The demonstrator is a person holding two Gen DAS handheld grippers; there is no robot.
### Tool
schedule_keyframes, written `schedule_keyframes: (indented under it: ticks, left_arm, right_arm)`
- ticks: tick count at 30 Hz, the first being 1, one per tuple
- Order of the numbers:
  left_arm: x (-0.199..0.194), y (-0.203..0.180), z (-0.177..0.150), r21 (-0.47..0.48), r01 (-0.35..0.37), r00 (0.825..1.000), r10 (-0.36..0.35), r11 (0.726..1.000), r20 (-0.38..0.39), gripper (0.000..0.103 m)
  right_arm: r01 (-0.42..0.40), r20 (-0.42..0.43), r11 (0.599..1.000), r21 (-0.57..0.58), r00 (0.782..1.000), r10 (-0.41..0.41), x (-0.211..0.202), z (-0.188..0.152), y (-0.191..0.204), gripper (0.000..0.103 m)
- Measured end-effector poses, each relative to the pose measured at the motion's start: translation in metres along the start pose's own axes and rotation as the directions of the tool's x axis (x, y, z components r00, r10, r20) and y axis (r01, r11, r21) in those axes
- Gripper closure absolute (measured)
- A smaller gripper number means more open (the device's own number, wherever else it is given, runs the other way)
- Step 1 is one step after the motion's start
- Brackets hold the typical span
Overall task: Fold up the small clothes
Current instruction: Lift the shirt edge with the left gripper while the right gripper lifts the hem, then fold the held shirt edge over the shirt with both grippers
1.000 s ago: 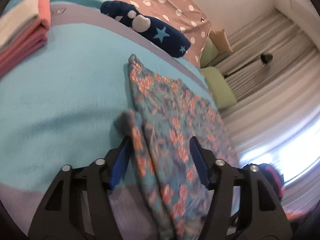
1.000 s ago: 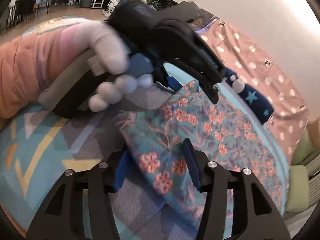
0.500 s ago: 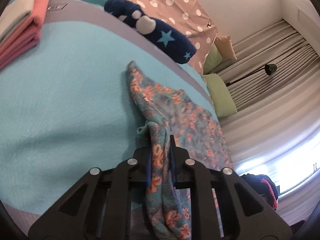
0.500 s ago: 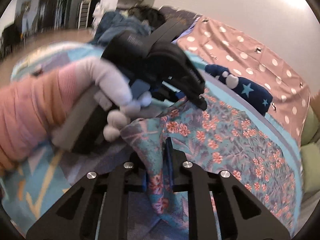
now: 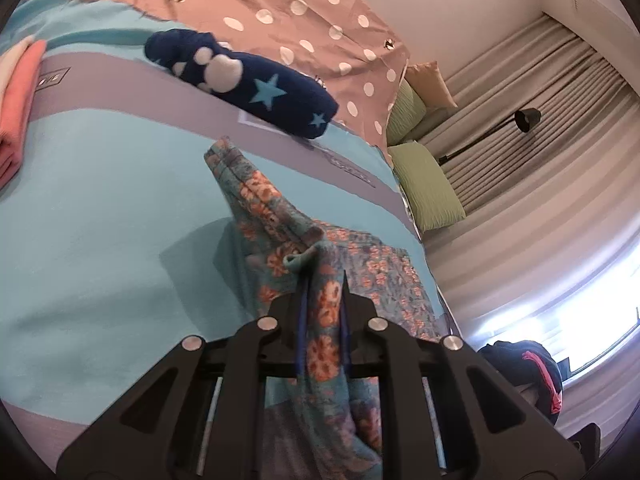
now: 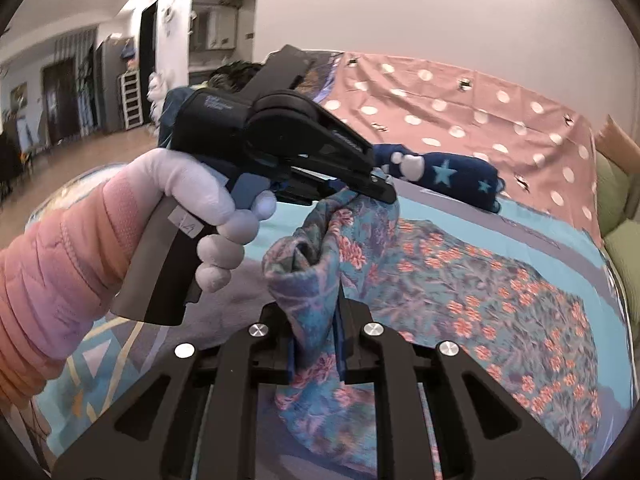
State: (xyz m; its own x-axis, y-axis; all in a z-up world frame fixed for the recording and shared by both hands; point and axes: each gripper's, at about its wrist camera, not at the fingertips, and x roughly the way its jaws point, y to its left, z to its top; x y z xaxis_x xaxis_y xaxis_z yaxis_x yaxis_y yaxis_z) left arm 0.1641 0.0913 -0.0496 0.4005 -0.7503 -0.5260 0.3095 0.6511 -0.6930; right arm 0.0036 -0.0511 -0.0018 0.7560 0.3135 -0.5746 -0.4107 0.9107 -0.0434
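Note:
A teal floral garment (image 5: 276, 216) with orange flowers lies on the turquoise bed cover (image 5: 88, 216). My left gripper (image 5: 323, 280) is shut on a bunched edge of it and holds it off the bed. My right gripper (image 6: 320, 300) is shut on another edge of the same floral garment (image 6: 500, 280), which spreads out to the right. The left gripper (image 6: 376, 188) also shows in the right wrist view, held by a white-gloved hand (image 6: 208, 200), pinching the cloth just beyond my right fingers.
A rolled navy garment with stars (image 5: 248, 80) lies at the far side, in front of a pink polka-dot cloth (image 5: 280, 12). Folded pink and white clothes (image 5: 16, 104) are stacked at the left. Green cushions (image 5: 428, 184) and a floor lamp (image 5: 524, 120) stand beyond the bed.
Both grippers closed on the floral garment's edge and lifted it off the bed; the cloth now hangs bunched between them.

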Motion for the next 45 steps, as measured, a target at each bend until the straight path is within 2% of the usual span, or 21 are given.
schedule_keyframes:
  ticks: [13, 15, 16, 19, 27, 29, 30, 31, 32, 33, 34, 36, 38, 39, 40, 42, 43, 45]
  left_arm:
    - [0.027, -0.053, 0.003, 0.060, -0.026, 0.999, 0.028, 0.998, -0.030, 0.091]
    - [0.031, -0.059, 0.003, 0.062, -0.028, 0.999, 0.030, 0.998, -0.031, 0.092]
    - [0.035, -0.063, 0.003, 0.066, -0.026, 0.999, 0.028, 0.997, -0.033, 0.096]
    - [0.043, -0.075, 0.003, 0.076, -0.027, 0.999, 0.030, 0.997, -0.043, 0.097]
    - [0.077, -0.090, -0.006, 0.113, -0.099, 0.989, 0.110, 0.989, -0.095, 0.097]
    - [0.089, -0.095, -0.010, 0.142, -0.151, 0.979, 0.167, 0.978, -0.114, 0.092]
    - [0.098, -0.099, -0.014, 0.177, -0.210, 0.965, 0.233, 0.961, -0.119, 0.088]
    - [0.104, -0.102, -0.017, 0.203, -0.249, 0.954, 0.276, 0.947, -0.121, 0.080]
    - [0.113, -0.105, -0.021, 0.238, -0.306, 0.932, 0.341, 0.922, -0.123, 0.070]
    - [0.118, -0.106, -0.023, 0.256, -0.338, 0.918, 0.378, 0.906, -0.124, 0.066]
    - [0.127, -0.108, -0.027, 0.281, -0.382, 0.894, 0.429, 0.881, -0.130, 0.061]
    - [0.141, -0.109, -0.032, 0.317, -0.425, 0.860, 0.487, 0.848, -0.151, 0.057]
    - [0.159, -0.112, -0.038, 0.364, -0.465, 0.820, 0.547, 0.807, -0.167, 0.049]
    - [0.165, -0.112, -0.040, 0.383, -0.487, 0.800, 0.577, 0.784, -0.164, 0.048]
    - [0.174, -0.113, -0.043, 0.412, -0.523, 0.766, 0.624, 0.746, -0.158, 0.048]
    - [0.184, -0.114, -0.047, 0.451, -0.566, 0.718, 0.681, 0.690, -0.142, 0.046]
    - [0.188, -0.115, -0.048, 0.471, -0.581, 0.699, 0.703, 0.664, -0.128, 0.046]
    - [0.191, -0.116, -0.049, 0.485, -0.591, 0.686, 0.718, 0.644, -0.117, 0.054]
  right_arm:
    - [0.033, 0.043, 0.990, 0.135, 0.998, -0.039, -0.030, -0.013, -0.051, 0.089]
    - [0.035, 0.048, 0.988, 0.152, 0.998, -0.043, -0.034, -0.016, -0.059, 0.090]
    - [0.036, 0.050, 0.986, 0.162, 0.998, -0.045, -0.036, -0.018, -0.063, 0.092]
    - [0.037, 0.050, 0.980, 0.194, 0.998, -0.048, -0.040, -0.024, -0.074, 0.092]
    - [-0.007, 0.011, 0.954, 0.299, 1.000, 0.004, -0.039, -0.049, -0.104, 0.093]
    - [-0.028, -0.010, 0.942, 0.335, 0.999, 0.033, -0.035, -0.057, -0.109, 0.093]
    - [-0.037, -0.016, 0.936, 0.349, 0.999, 0.046, -0.034, -0.060, -0.111, 0.093]
    - [-0.049, -0.027, 0.928, 0.370, 0.998, 0.064, -0.032, -0.065, -0.113, 0.093]
    - [-0.061, -0.033, 0.919, 0.390, 0.996, 0.081, -0.030, -0.069, -0.116, 0.093]
    - [-0.072, -0.038, 0.911, 0.406, 0.995, 0.096, -0.028, -0.072, -0.118, 0.093]
    - [-0.083, -0.044, 0.902, 0.424, 0.993, 0.112, -0.025, -0.075, -0.120, 0.093]
    - [-0.099, -0.050, 0.889, 0.447, 0.990, 0.135, -0.023, -0.081, -0.122, 0.093]
    - [-0.111, -0.051, 0.881, 0.460, 0.987, 0.151, -0.022, -0.084, -0.125, 0.093]
    - [-0.116, -0.051, 0.879, 0.463, 0.986, 0.157, -0.021, -0.086, -0.125, 0.093]
    - [-0.119, -0.052, 0.878, 0.464, 0.986, 0.161, -0.021, -0.086, -0.125, 0.093]
    - [-0.121, -0.056, 0.877, 0.465, 0.985, 0.165, -0.020, -0.087, -0.125, 0.092]
    - [-0.123, -0.057, 0.877, 0.464, 0.984, 0.168, -0.020, -0.088, -0.124, 0.092]
    - [-0.126, -0.057, 0.877, 0.463, 0.984, 0.171, -0.021, -0.089, -0.124, 0.092]
